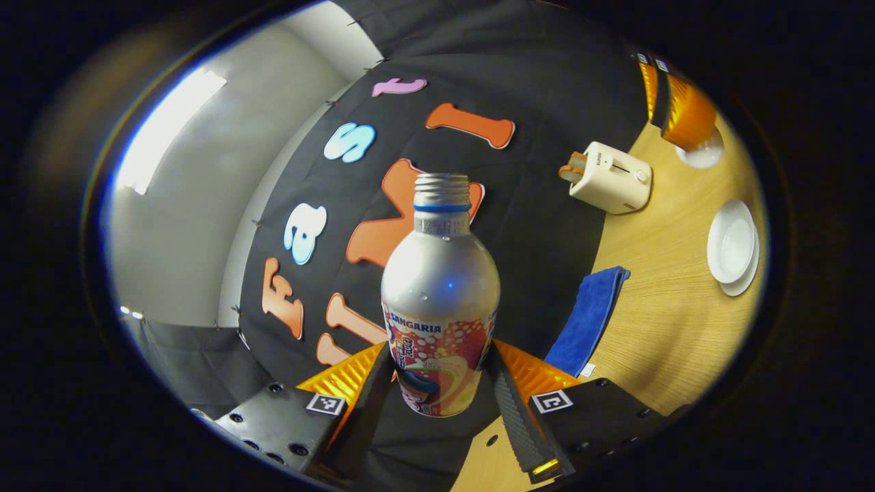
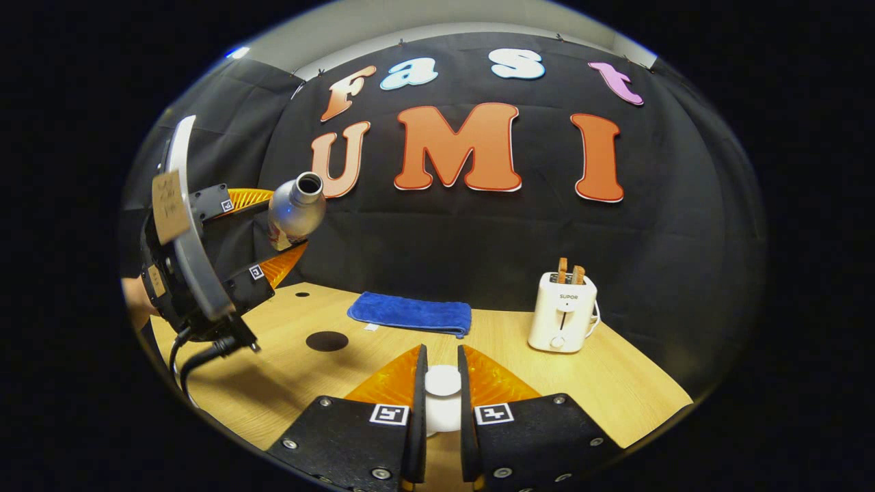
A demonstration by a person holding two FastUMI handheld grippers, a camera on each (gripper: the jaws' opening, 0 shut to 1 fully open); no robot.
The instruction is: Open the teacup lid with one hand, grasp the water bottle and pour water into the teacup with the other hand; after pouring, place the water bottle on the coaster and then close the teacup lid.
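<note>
My left gripper (image 1: 439, 357) is shut on a silver water bottle (image 1: 441, 287) with a printed label and no cap, held up off the table. In the right gripper view the bottle (image 2: 295, 205) tilts, its open mouth aimed right. The white teacup (image 1: 730, 240) stands on its saucer on the wooden table, lid off. My right gripper (image 2: 441, 362) is shut on the white teacup lid (image 2: 443, 384), held a little above the table. That lid (image 1: 703, 152) also hangs beyond the cup in the left gripper view. A dark round coaster (image 2: 327, 341) lies under the raised bottle.
A folded blue cloth (image 2: 410, 313) lies near the back of the wooden table (image 2: 601, 383). A white toaster (image 2: 564, 311) holding toast stands at the back right. A person's hand (image 2: 137, 307) holds the left gripper at the left edge.
</note>
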